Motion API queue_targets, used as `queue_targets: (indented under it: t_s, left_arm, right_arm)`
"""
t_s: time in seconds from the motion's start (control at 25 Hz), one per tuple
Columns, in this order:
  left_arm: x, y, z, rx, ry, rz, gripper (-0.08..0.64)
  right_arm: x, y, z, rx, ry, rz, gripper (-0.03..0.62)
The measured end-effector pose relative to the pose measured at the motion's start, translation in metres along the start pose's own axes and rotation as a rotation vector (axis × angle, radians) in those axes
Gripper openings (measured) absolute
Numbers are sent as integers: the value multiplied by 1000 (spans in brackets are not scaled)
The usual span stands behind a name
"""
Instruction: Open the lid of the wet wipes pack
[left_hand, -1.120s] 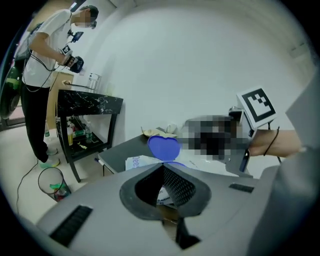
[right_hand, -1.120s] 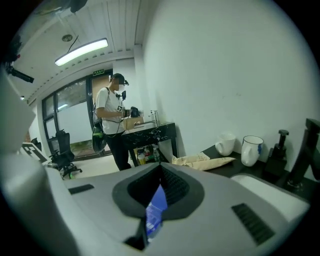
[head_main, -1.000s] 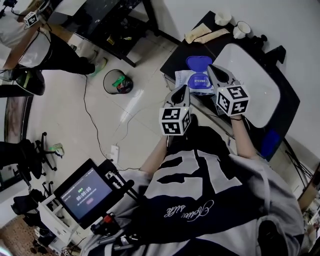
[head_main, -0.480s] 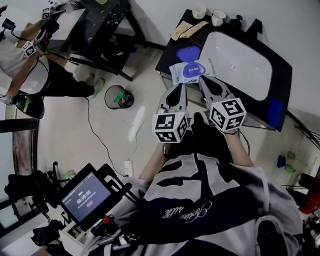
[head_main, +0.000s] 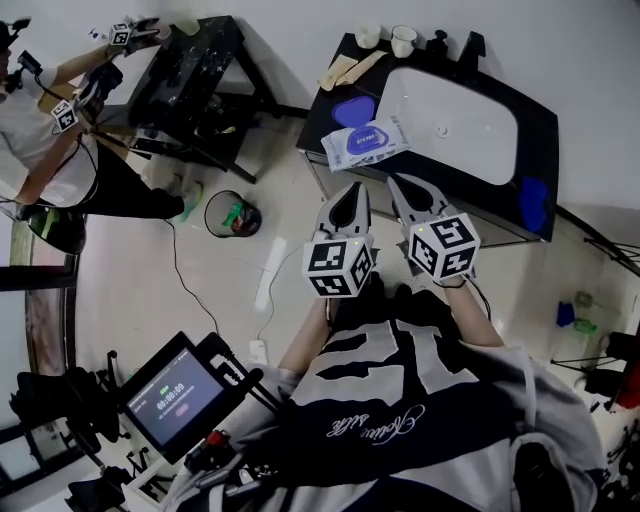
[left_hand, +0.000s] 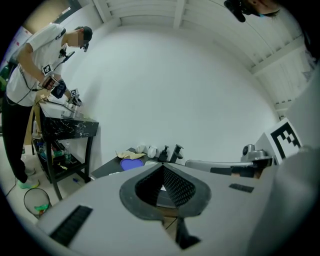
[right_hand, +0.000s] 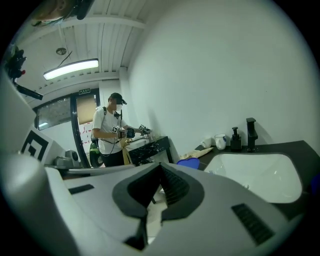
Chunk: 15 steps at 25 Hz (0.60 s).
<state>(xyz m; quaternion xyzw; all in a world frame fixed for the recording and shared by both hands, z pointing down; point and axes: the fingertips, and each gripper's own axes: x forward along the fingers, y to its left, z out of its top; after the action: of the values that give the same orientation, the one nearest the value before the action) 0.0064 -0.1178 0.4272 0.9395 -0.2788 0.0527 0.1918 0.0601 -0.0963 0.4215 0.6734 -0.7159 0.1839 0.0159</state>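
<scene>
The step in hand is judged to be the approach, since the wet wipes pack (head_main: 366, 143) lies untouched in the upper middle of the head view, on the dark counter (head_main: 322, 112) between a blue heart-shaped dish (head_main: 352, 110) and the white sink (head_main: 470, 140). Its blue oval lid (head_main: 358, 144) appears to lie flat and closed. To do this well, both tools would have to be carried up the frame to the pack. One would best be pressed on the soft wrapper beside the lid, so that the pack is not dragged along the counter. The other would be opened only a little and set at the lid's free edge, and the lid lifted on its hinge rather than pulled away. Which edge carries the tab cannot be told from here. The left gripper (head_main: 351, 192) and the right gripper (head_main: 403, 188) are held side by side at the centre of the head view, below the counter's near edge and well apart from the pack. In each gripper view the dark ribbed pads are seen brought together at the tips, with nothing held between them and nothing touched.
</scene>
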Motion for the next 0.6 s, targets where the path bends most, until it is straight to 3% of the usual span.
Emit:
queue_targets:
  t_s: [0.6]
  left_arm:
    - [-66, -104, -19, 0, -62, 96, -2]
  right_arm:
    - [-111, 14, -7, 8, -24, 135, -2]
